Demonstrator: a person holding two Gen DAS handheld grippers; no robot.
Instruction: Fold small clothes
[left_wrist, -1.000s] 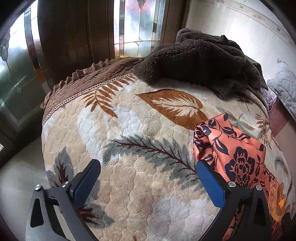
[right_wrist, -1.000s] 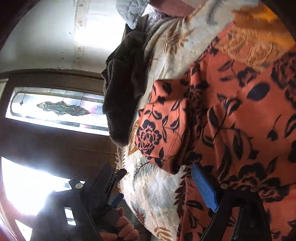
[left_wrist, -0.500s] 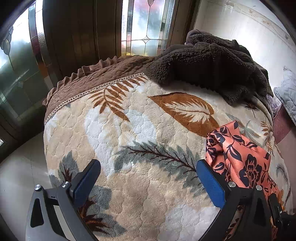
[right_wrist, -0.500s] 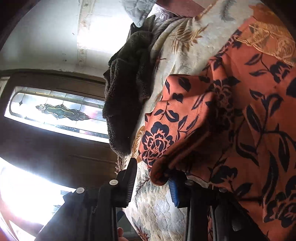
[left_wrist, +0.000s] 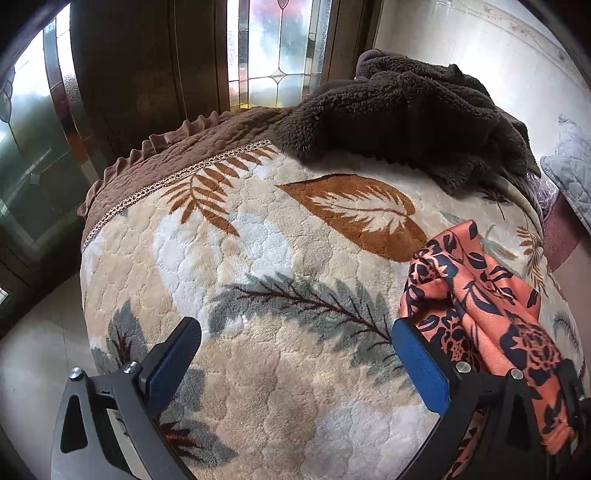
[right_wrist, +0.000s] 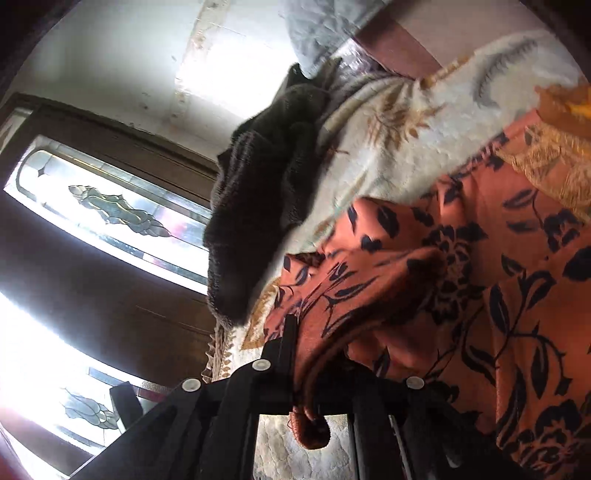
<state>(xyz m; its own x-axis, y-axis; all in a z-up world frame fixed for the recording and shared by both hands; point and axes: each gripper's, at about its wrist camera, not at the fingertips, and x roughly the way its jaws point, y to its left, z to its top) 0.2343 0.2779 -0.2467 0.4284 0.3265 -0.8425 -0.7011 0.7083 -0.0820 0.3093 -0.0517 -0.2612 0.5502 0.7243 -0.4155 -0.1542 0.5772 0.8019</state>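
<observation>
On the bed's leaf-patterned plush blanket (left_wrist: 258, 258), near its right edge, the orange floral garment (left_wrist: 480, 295) is lying bunched, one fold lifting off the surface. The right hand-held gripper (right_wrist: 301, 354) is pinching that fold, jaws closed tight on the cloth, with a rolled hem hanging below them. The left hand-held gripper (left_wrist: 295, 354) is hovering over bare blanket beside the garment, jaws wide apart and gripping nothing. At the far edge a dark brown fleece (left_wrist: 406, 122) is lying heaped.
</observation>
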